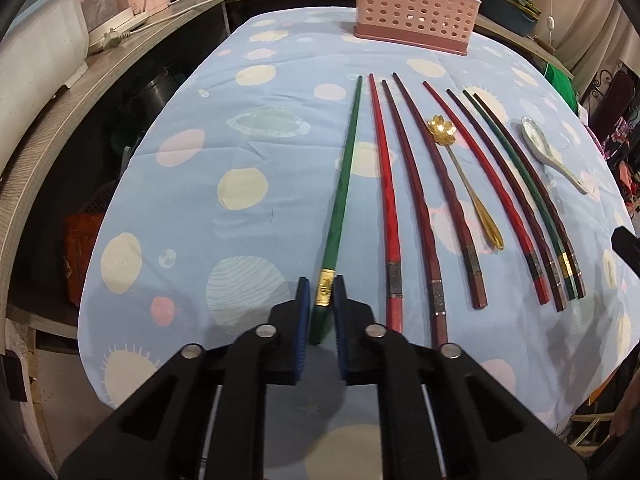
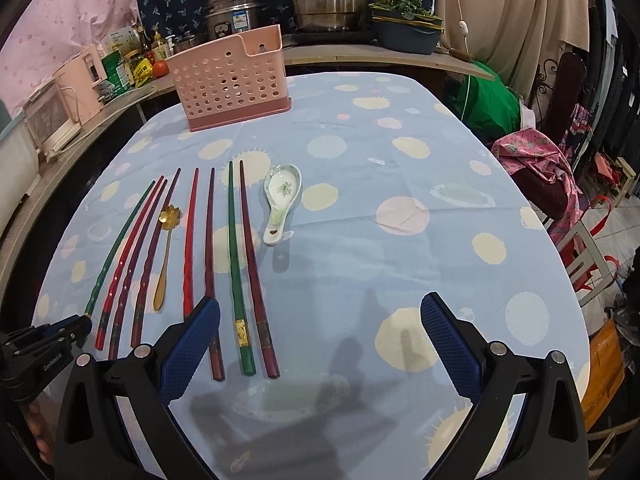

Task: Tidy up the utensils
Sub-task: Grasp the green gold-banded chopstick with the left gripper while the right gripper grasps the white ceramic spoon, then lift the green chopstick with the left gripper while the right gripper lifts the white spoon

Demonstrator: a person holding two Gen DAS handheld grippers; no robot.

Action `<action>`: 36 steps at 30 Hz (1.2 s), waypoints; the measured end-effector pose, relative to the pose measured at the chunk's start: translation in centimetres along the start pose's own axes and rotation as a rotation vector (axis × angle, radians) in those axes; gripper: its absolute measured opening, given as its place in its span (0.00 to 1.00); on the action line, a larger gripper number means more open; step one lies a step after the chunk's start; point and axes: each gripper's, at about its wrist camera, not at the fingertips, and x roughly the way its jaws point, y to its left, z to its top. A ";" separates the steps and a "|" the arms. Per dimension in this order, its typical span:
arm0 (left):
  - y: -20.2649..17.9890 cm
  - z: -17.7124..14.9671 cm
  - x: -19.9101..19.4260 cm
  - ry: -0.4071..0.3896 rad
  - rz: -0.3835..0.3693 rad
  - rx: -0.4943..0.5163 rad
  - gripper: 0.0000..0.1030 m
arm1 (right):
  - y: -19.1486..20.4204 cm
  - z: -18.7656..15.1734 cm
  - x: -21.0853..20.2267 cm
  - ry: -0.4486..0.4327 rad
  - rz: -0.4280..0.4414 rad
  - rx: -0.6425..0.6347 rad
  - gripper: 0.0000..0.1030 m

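Note:
Several chopsticks lie side by side on the blue spotted tablecloth point(image 1: 248, 184). My left gripper point(image 1: 322, 292) is shut on the near end of a green chopstick point(image 1: 344, 176), by its gold band; it also shows in the right wrist view point(image 2: 72, 330). A gold flower-headed spoon point(image 1: 460, 164) lies among the red and dark chopsticks point(image 1: 400, 200). A white ceramic spoon point(image 2: 280, 200) lies right of them. My right gripper point(image 2: 320, 320) is open and empty, above the cloth, right of a green chopstick point(image 2: 236, 264). A pink perforated utensil holder point(image 2: 232, 84) stands at the far end.
A wooden counter point(image 1: 52, 136) with appliances runs along the left and back. Steel pots point(image 2: 328, 0) stand behind the holder. A chair with pink cloth point(image 2: 536, 160) is at the table's right edge.

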 end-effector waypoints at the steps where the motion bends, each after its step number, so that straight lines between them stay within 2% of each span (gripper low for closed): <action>1: 0.1 0.1 0.1 0.000 -0.003 -0.003 0.09 | 0.0 0.3 0.2 -0.006 -0.001 0.002 0.91; 5: 0.1 0.7 0.4 -0.001 0.001 -0.007 0.09 | -0.2 2.0 1.5 -0.019 0.025 0.027 0.79; 10: 0.0 0.9 0.6 -0.004 0.010 -0.002 0.09 | -0.1 3.9 3.8 0.013 0.104 0.071 0.54; 12: 0.0 0.9 0.6 -0.003 0.007 -0.003 0.09 | 0.1 4.4 4.6 0.021 0.121 0.077 0.48; 15: 0.1 1.0 0.6 0.000 0.005 -0.004 0.09 | 0.5 4.7 5.6 0.033 0.128 0.077 0.40; 19: 0.1 1.0 0.6 -0.001 0.003 -0.005 0.09 | 0.6 4.3 6.8 0.067 0.143 0.084 0.24; 22: 0.0 1.0 0.7 -0.004 0.006 -0.003 0.09 | 0.7 4.0 7.5 0.090 0.150 0.083 0.18; 25: -0.1 1.0 0.7 -0.006 0.009 -0.001 0.09 | 0.6 3.4 8.1 0.110 0.166 0.094 0.16; 36: 0.0 0.6 0.5 -0.033 0.005 -0.005 0.09 | 0.9 2.1 7.3 0.063 0.139 0.032 0.10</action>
